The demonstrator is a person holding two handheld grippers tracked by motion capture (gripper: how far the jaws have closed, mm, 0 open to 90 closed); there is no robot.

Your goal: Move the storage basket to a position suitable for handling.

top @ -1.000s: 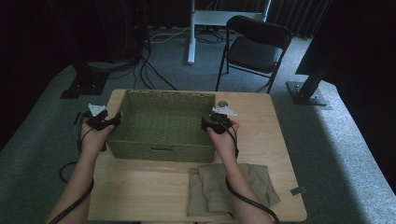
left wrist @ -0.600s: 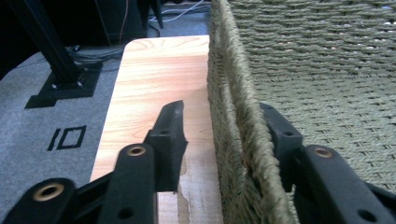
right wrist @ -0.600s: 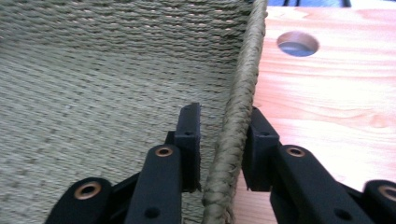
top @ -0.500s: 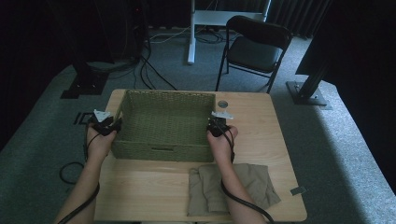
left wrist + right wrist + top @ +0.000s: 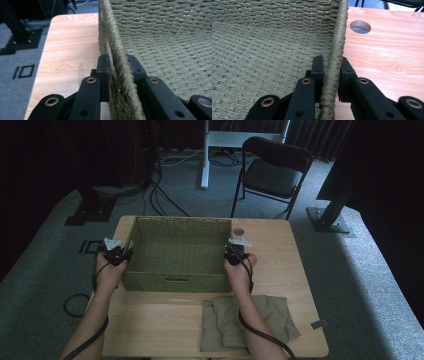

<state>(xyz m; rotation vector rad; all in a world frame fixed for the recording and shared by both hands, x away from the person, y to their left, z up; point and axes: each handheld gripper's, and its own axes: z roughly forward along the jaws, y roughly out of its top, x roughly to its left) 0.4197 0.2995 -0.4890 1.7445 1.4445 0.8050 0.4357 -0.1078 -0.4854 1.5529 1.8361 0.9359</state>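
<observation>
High view: a rectangular olive-green woven basket (image 5: 177, 251) is seen on the light wooden counter (image 5: 280, 270), set toward the far left part of the top, with its long sides running left to right. The left tool (image 5: 121, 255) is held at the basket's left wall and the right tool (image 5: 234, 254) at its right wall, each gripped by a hand whose forearm comes in from the near edge. A crumpled khaki cloth (image 5: 245, 320) is seen lying on the counter near the front edge, just in front of the basket's right corner and partly under the right forearm. A small round hole (image 5: 238, 231) is seen in the counter just beyond the right tool. A black folding chair (image 5: 272, 172) is seen on the grey carpet beyond the counter.

From the left gripper view, the left tool (image 5: 119, 72) is shown closed narrowly on the basket's braided rim (image 5: 117, 60), one black jaw outside the wall over the wood and the other inside against the weave. From the right gripper view, the right tool (image 5: 332, 71) is shown clamped likewise on the opposite rim (image 5: 337, 42), one jaw inside the basket, the other on the counter side, with the rim pinched between both pads.
</observation>
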